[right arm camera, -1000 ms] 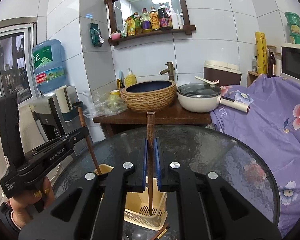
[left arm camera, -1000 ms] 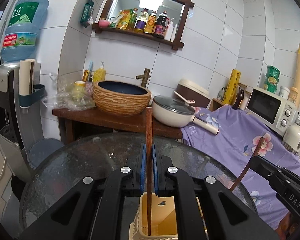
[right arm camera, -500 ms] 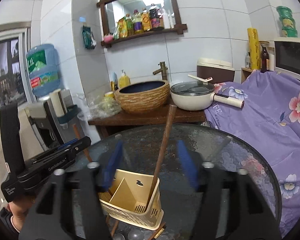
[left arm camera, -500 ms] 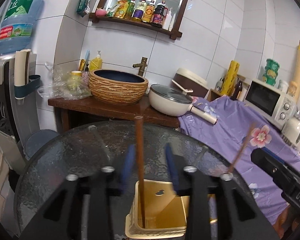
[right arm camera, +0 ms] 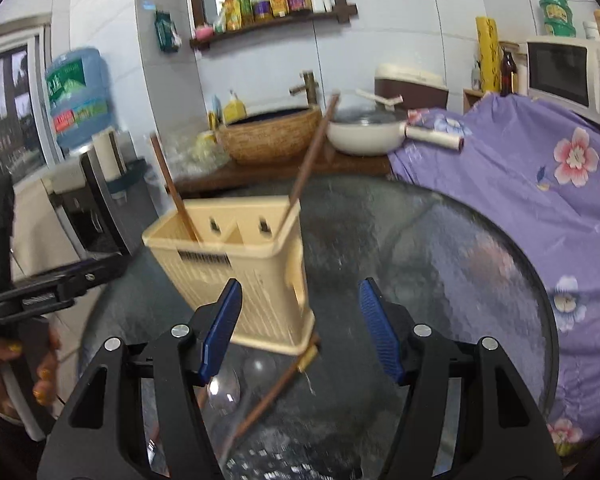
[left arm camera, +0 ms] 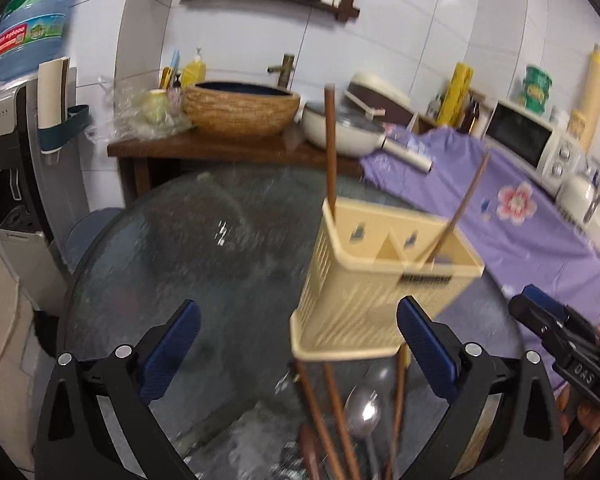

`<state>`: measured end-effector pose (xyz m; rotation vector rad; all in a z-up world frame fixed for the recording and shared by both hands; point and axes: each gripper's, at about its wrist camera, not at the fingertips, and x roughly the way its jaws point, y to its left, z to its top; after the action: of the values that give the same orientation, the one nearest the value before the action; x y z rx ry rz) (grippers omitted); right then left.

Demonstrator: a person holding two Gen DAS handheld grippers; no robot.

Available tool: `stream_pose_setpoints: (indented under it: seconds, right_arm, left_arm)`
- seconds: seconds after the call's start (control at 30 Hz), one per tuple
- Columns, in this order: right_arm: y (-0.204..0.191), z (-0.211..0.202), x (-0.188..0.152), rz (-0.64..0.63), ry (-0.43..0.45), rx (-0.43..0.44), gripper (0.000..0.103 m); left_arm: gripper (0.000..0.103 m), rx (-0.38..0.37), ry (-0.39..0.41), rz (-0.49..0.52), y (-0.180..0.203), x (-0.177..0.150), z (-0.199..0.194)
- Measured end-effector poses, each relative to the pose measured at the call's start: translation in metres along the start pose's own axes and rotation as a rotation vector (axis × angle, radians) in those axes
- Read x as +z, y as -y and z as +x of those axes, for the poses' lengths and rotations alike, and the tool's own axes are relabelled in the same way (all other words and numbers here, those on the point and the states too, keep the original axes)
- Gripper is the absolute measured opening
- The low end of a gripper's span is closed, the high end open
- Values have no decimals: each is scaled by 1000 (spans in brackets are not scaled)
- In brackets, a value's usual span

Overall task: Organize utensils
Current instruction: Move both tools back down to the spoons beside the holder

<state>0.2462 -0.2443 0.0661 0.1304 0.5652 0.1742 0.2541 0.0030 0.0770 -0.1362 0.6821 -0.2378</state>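
A cream slotted utensil holder (left arm camera: 376, 280) stands on the round glass table (left arm camera: 188, 248); it also shows in the right wrist view (right arm camera: 244, 268). Two brown chopsticks stand in it, one upright (left arm camera: 330, 148) and one leaning right (left arm camera: 462, 208); the right wrist view shows them too (right arm camera: 174, 188) (right arm camera: 312, 144). My left gripper (left arm camera: 296, 350) is open and empty in front of the holder. My right gripper (right arm camera: 300, 330) is open and empty. More chopsticks (left arm camera: 332, 412) and a metal spoon (left arm camera: 364, 404) lie on the table in front of the holder.
A wooden side table with a woven basin (left arm camera: 240, 108) and a white lidded pan (left arm camera: 348, 132) stands behind the glass table. A purple flowered cloth (left arm camera: 512, 220) and a microwave (left arm camera: 528, 140) are at right. A water dispenser (left arm camera: 16, 120) is at left.
Both grippers opened and let go of their chopsticks, which now stand in the holder. Both grippers have drawn back and lower, so the holder appears farther ahead.
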Motion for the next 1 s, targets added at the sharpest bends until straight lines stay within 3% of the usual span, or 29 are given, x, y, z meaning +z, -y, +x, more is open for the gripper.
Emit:
stream_pose_setpoints:
  seconds: [0.2,0.33,0.57,0.73,1.0]
  right_arm:
    - [6,35,-52,30,-197,-13,61]
    - [6,51,-69,75,-266,8,55]
    - [-12,64,-74,50,-302,43,47]
    - [-24,77,-69,10,-320,29,45]
    - [-31,85,-69,-1,-337,26,45]
  left_arm:
    - [95,59,-97,44,-8,-49,10]
    - [78,54,-177,44,-9,-73,22]
    - [52,48,-253,58,-6,-97,33]
    - [46,74,-260,114,3,-106,32]
    - [38,56,-293,154,13,-114,28]
